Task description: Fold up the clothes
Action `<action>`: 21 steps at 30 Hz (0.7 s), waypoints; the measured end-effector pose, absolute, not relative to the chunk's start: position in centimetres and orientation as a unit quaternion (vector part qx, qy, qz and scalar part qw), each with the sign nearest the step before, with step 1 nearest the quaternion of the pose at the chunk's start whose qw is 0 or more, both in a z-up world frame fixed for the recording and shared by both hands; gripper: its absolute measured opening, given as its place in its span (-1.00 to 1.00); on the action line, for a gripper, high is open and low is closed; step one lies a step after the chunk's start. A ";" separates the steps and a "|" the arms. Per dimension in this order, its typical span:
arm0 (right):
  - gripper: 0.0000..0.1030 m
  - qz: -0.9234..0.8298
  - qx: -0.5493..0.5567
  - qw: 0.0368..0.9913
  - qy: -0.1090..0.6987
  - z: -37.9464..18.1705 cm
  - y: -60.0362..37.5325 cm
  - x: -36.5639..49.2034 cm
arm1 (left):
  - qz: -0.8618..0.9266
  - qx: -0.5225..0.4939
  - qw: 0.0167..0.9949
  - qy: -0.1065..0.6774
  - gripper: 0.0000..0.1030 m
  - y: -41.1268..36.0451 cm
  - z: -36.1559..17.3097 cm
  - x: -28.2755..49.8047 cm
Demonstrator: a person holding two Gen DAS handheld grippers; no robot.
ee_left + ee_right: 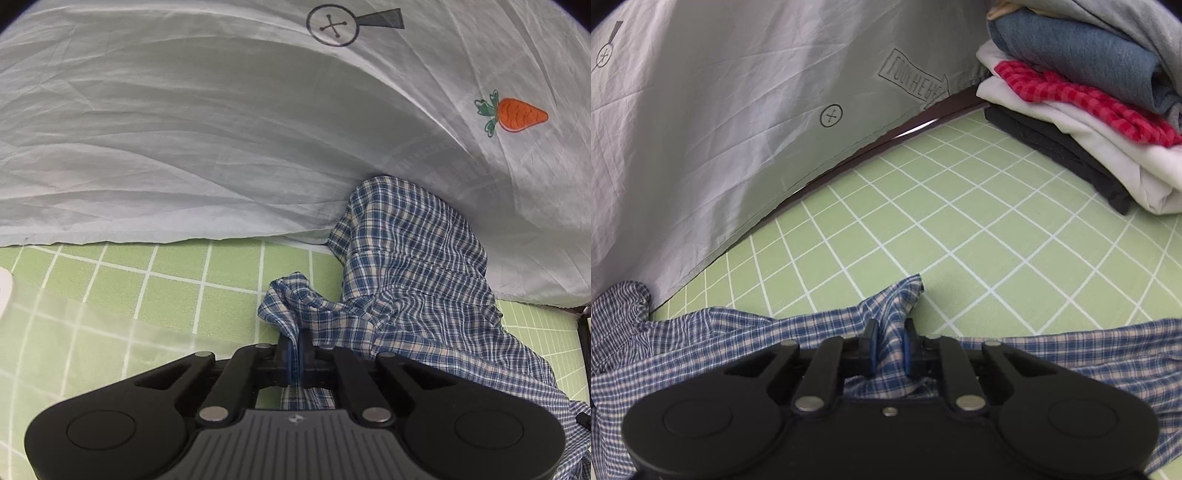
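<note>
While both grippers hold cloth, treat the plaid shirt (413, 266) as one span strung between your hands.

1. Left gripper (295, 354): jaws clenched on a bunched edge of the shirt. Rest of the garment runs off toward 1–2 o'clock in the left wrist view, up against the grey sheet (184, 147) at the back of the table (147, 288).
2. Right gripper (889, 350): jaws clenched on a pinched fold of the same shirt. Fabric spreads to 9 o'clock and 3 o'clock below the jaws; a small peak pokes out at 12.
3. Key relation: shirt's long axis appears to lie approx. left-right across the table, w/ each hand on its own grip pt. Neither hand is nearer; both are already on cloth.
4. Judgement: next move likely lifts or spreads the shirt. Keep both pinches level so the span does not twist.
5. Stack of folded clothes (1089, 103) sits at 1–2 o'clock from the right gripper, well apart. Open mat lies between.
</note>
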State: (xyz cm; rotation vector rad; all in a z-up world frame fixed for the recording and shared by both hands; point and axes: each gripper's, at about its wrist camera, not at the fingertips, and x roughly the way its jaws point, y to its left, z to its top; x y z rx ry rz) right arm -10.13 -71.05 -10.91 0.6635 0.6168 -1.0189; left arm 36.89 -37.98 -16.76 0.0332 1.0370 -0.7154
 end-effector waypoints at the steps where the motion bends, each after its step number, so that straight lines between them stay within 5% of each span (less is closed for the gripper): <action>1: -0.74 -0.470 0.289 0.785 0.281 -10.2 -70.6 -9.9 | -0.328 0.019 0.814 0.479 -0.73 -37.8 -16.2 36.8; 5: -0.74 -0.454 0.233 0.821 0.256 -6.6 -68.3 -9.4 | -0.316 0.025 0.830 0.459 -0.24 -36.1 -13.3 36.1; 14: -0.74 -0.288 0.098 0.909 0.286 -2.5 -55.1 -5.2 | -0.322 0.033 0.836 0.442 0.02 -28.3 -9.1 28.3; 17: -0.74 -0.235 0.122 0.910 0.320 -4.7 -50.6 -4.6 | -0.314 0.021 0.833 0.455 0.28 -25.3 -9.5 24.5; 20: -0.54 -0.225 0.171 0.885 0.370 -7.9 -47.5 -4.8 | -0.308 0.014 0.828 0.468 0.58 -22.6 -10.4 20.5; 21: -0.20 -0.224 0.185 0.881 0.374 -8.7 -46.7 -5.4 | -0.305 0.017 0.827 0.471 0.60 -22.1 -10.6 19.5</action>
